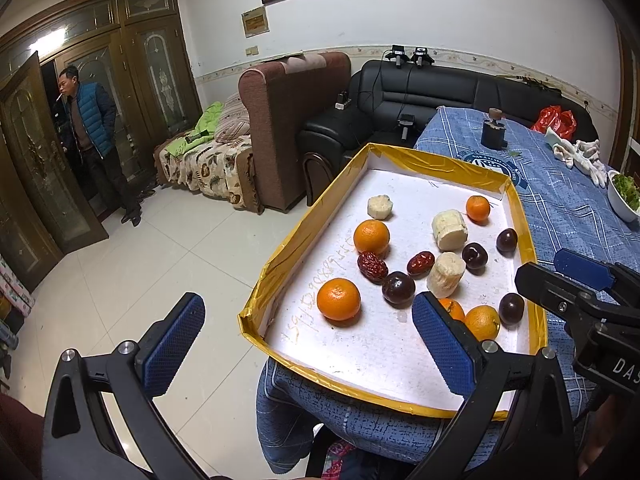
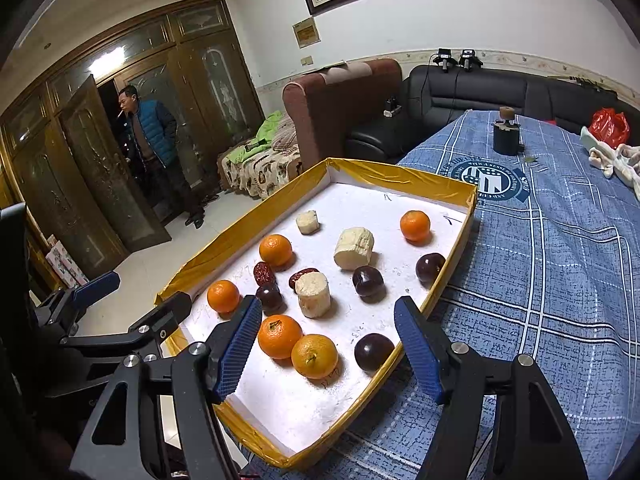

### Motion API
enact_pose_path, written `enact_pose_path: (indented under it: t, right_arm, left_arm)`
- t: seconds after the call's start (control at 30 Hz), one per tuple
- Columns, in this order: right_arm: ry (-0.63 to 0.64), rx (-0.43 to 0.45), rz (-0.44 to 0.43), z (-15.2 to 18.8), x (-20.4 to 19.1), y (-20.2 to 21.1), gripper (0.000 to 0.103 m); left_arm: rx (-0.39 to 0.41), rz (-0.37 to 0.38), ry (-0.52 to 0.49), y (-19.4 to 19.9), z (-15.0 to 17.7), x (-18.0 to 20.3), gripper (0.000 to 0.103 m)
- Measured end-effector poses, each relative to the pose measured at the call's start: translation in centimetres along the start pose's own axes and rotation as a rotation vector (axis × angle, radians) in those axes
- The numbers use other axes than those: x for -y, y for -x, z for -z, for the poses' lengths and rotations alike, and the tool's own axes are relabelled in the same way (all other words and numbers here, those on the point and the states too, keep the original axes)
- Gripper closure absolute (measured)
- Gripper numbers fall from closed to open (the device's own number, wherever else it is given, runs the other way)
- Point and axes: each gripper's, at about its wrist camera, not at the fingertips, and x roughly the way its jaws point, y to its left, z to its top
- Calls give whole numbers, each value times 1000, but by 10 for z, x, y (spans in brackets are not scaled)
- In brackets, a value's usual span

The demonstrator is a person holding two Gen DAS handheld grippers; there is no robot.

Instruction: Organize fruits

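Comparing my two wrist views, I find the fruit lying loose in the yellow-rimmed tray [image 1: 312,216] on the blue checked tablecloth [image 2: 560,280]: oranges, dark plums, red dates and pale cut chunks.

The left view alone shows a white bowl of greens [image 1: 624,196] at the table's right edge, cut off by the frame. It also shows the right gripper [image 1: 576,276] from the side, its jaws not readable there. The right view alone shows both near oranges in full [image 2: 280,336]; in the left view one of them is half hidden behind my left fingertip [image 1: 440,332].

My left gripper [image 1: 308,344] hangs with jaws spread wide, empty, straddling the tray's near corner. My right gripper [image 2: 328,348] is likewise spread and empty, above the near oranges and a dark plum [image 2: 374,352].
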Motion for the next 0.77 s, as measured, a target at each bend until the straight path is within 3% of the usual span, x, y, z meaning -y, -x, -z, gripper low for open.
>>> enact_pose_path:
  t: [0.77]
  right_arm:
    - [5,-4,5,-1,-2,-3,33]
  left_arm:
    - [18,3,-2,0,-3,2,0]
